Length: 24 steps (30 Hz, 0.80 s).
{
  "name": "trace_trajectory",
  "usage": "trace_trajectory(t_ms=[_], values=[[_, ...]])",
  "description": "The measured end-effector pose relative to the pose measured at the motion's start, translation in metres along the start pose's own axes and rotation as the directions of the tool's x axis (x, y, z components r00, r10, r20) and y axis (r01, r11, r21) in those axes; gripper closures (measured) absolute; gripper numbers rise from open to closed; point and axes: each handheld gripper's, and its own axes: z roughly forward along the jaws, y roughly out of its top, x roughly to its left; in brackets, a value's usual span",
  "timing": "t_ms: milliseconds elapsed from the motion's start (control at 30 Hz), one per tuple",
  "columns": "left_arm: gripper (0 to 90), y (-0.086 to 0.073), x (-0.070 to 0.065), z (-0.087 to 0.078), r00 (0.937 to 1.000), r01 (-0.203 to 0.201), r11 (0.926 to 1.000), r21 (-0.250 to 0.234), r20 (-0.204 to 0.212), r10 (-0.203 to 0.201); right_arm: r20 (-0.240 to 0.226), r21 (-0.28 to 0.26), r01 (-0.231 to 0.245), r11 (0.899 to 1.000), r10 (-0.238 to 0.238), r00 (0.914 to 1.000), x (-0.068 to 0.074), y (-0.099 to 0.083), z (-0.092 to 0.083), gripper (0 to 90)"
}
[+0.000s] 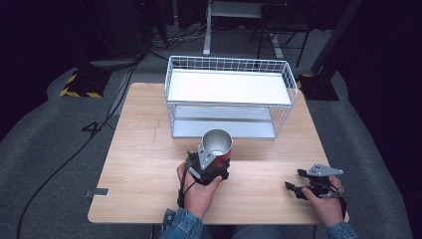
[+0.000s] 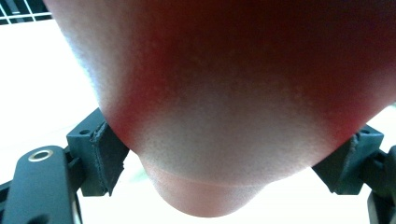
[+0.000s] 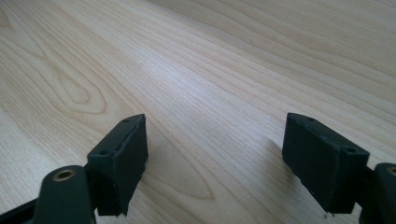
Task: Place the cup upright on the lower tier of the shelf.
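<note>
A red cup with a silver inside (image 1: 217, 144) is held upright just above the table's middle, in front of the wire rack. My left gripper (image 1: 209, 162) is shut on the red cup near its base. In the left gripper view the cup's red wall (image 2: 224, 93) presses between both black pads (image 2: 105, 154), very close to the camera. My right gripper (image 1: 298, 181) rests low at the table's front right, open, with bare wood between its jaws (image 3: 215, 154).
A white two-tier wire rack (image 1: 230, 97) stands at the back of the wooden table (image 1: 144, 164), its shelves bare. Cables and stands lie on the grey floor behind and to the left.
</note>
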Motion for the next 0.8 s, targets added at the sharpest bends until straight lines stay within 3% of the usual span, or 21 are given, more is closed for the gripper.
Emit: trace_trajectory(t_ms=[400,800], values=[[16.7,0.023,0.016,0.024,0.9998,-0.012,0.9999,0.005,0.016,0.012,0.002,0.001,0.002,1.000,-0.002,1.0000,0.000,0.000,0.000,22.6],[16.7,0.029,0.031,0.052,0.9998,0.002,0.9984,0.057,0.022,-0.003,0.002,0.001,0.001,1.000,-0.001,1.0000,0.000,0.000,0.000,22.6]])
